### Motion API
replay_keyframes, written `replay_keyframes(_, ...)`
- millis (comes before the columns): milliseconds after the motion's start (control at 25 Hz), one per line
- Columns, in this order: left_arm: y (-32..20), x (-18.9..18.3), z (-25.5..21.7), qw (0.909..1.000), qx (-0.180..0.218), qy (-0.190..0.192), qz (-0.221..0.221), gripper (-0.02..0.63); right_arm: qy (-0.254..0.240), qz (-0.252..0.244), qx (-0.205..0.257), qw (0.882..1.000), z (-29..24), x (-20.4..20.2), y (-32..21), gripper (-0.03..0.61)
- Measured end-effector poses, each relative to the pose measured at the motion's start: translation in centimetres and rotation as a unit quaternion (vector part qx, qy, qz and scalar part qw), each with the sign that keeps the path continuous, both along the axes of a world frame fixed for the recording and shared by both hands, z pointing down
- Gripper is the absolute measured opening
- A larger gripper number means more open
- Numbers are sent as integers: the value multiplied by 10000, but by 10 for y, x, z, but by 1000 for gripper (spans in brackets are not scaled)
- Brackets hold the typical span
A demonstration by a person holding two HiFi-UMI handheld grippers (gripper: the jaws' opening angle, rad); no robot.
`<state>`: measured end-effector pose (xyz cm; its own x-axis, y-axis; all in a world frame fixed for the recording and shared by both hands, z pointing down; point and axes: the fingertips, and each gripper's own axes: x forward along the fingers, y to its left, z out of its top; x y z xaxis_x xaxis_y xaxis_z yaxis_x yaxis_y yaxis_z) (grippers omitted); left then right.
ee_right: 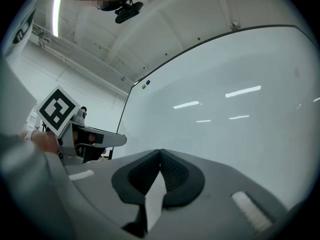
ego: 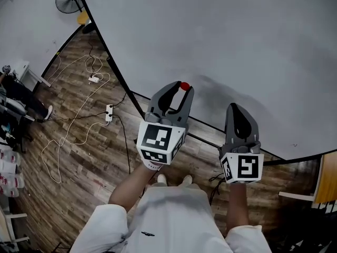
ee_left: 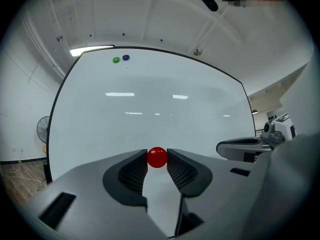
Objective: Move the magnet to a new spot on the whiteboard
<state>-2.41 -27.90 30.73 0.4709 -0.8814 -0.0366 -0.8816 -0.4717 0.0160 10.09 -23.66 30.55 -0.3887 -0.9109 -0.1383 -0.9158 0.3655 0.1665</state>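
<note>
The left tool is clenched on the red magnet, a small round ball pinched between the very tips of its jaws, so there is no long axis to line up. The whiteboard lies straight ahead of those tips and fills the centre of the left gripper view. In the head view the magnet sits low on the board, just above its dark bottom edge, but I cannot tell whether it touches the surface. Bare board spreads up and to the right of it. A green magnet and a blue magnet sit well apart from it at the upper left. The right tool is closed on nothing and hangs beside the left one, at its right.
</note>
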Motion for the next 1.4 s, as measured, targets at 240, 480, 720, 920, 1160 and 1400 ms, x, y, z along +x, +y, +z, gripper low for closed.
replay_keyframes(240,14,-13,2,10000,16,-14,-70,123,47,10,11,10000,-4,-3,1,11)
replay_keyframes(480,26,-30,14,9998,-49,-41,-194,123,51,125,9,9999,-1,0,3,11)
replay_keyframes(720,32,-33,17,9998,-91,-24,-175,123,39,177,25,9998,-3,3,6,11)
replay_keyframes(920,33,-29,9,9999,-58,-26,-95,123,99,162,72,9998,-6,1,11,11)
replay_keyframes(1160,31,-20,-8,10000,34,-43,24,123,125,157,148,9997,-18,0,16,11)
replay_keyframes(1400,23,-5,-38,9993,253,113,271,123,298,210,267,9990,-35,-1,13,11)
